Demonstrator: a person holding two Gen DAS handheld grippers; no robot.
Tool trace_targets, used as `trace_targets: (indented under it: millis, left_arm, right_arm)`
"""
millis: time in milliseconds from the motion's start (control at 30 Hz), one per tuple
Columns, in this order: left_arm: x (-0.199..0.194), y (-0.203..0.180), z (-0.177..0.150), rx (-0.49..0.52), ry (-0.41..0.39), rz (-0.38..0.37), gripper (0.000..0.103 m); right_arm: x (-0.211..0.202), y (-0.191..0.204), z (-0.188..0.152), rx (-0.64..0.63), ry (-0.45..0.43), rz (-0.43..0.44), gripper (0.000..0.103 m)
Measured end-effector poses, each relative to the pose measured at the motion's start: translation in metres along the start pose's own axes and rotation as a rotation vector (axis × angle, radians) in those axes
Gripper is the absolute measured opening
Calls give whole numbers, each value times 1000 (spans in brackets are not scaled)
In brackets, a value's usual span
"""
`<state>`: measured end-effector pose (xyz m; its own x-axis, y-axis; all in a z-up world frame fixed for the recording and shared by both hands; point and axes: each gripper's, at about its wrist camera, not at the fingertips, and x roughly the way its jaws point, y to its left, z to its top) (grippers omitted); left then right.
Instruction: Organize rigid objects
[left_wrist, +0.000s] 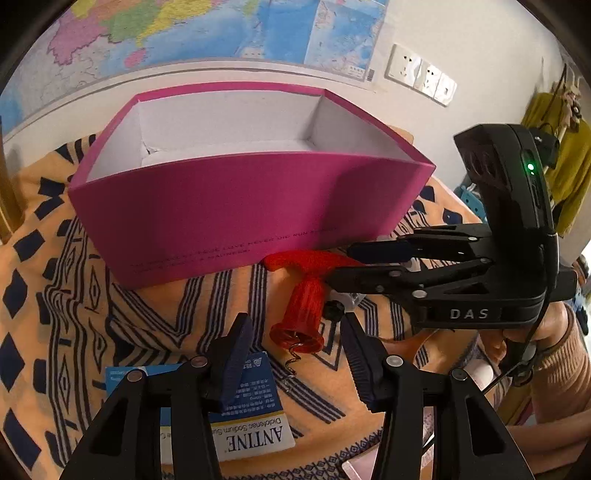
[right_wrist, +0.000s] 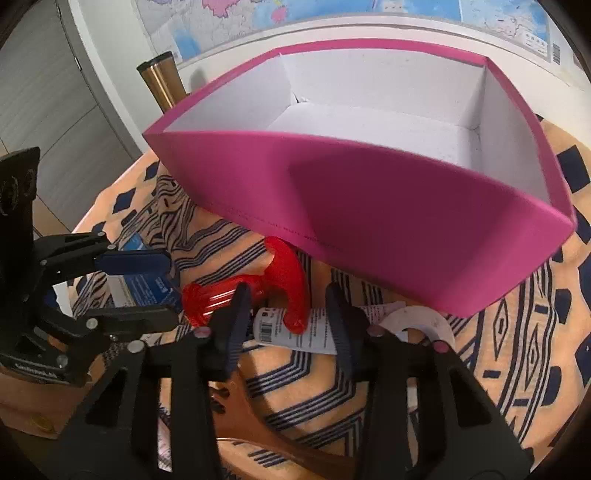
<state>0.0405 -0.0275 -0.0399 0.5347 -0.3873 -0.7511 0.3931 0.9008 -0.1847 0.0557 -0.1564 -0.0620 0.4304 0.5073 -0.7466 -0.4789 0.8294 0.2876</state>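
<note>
Empty pink box (left_wrist: 236, 206) on patterned cloth (left_wrist: 55, 295), red corkscrew (left_wrist: 306, 295) in front, blue medicine box (left_wrist: 255, 421) nearest.

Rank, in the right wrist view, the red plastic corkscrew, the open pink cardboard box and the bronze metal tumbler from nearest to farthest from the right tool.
1. Red plastic corkscrew: lying on the patterned cloth just ahead of the right tool, nearly between its fingers.
2. Open pink cardboard box: directly behind the corkscrew.
3. Bronze metal tumbler: far left, behind the box's back corner.
</note>
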Motion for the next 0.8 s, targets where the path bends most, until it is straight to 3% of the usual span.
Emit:
trace_targets:
  millis: [267, 533, 800]
  left_arm:
    - [19, 0, -1, 6, 34, -2, 48]
    - [30, -6, 0, 13, 47, -1, 37]
    - [36, -18, 2, 41, 40, -5, 36]
  right_arm:
    - [12, -2, 2, 13, 16, 8, 26]
    - [7, -3, -1, 19, -8, 16, 20]
    - [-5, -7, -7, 54, -48, 22, 19]
